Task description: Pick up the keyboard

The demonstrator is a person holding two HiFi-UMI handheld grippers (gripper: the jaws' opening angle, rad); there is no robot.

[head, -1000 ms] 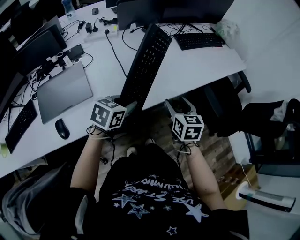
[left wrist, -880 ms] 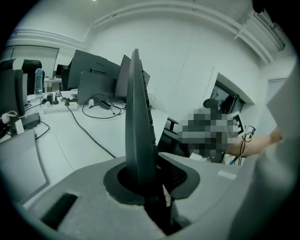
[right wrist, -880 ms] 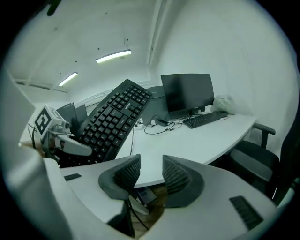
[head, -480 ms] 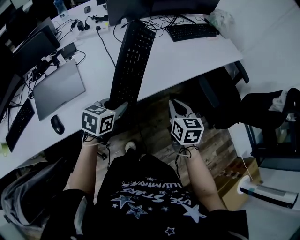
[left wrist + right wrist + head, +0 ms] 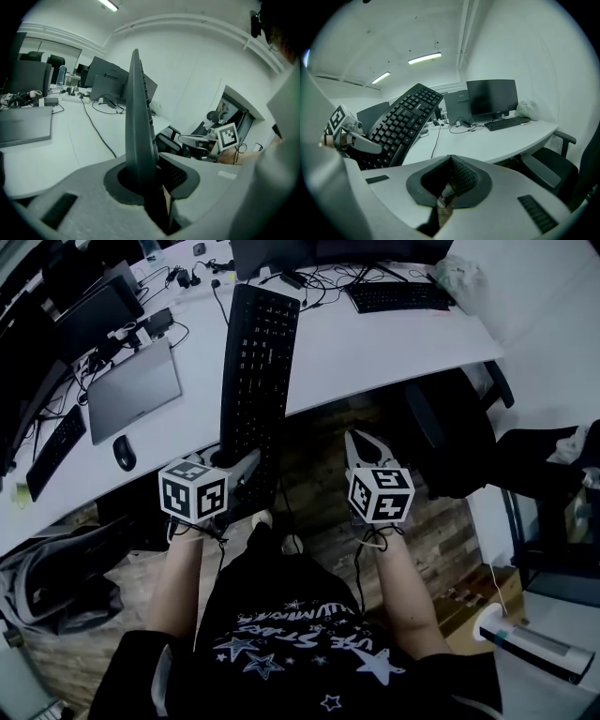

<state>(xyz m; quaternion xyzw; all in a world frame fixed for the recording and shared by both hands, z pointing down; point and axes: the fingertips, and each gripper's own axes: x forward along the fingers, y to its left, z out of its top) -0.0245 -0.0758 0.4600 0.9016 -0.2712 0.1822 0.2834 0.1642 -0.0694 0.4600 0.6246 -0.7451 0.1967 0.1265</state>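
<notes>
My left gripper (image 5: 246, 470) pinches the keyboard (image 5: 255, 362) by its near short end, so the keyboard rises tilted above the table's (image 5: 394, 343) front edge. My right gripper (image 5: 364, 442) hangs closed and empty off that edge, spare for this lift, I think.

The keyboard (image 5: 255, 362) is matt black plastic, the desk (image 5: 375, 352) smooth white.

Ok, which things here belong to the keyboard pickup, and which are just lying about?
Job: black keyboard, held by the left tongs; right tongs, shut and empty.
Lying about: second keyboard, grey laptop, mouse, office chair.
</notes>
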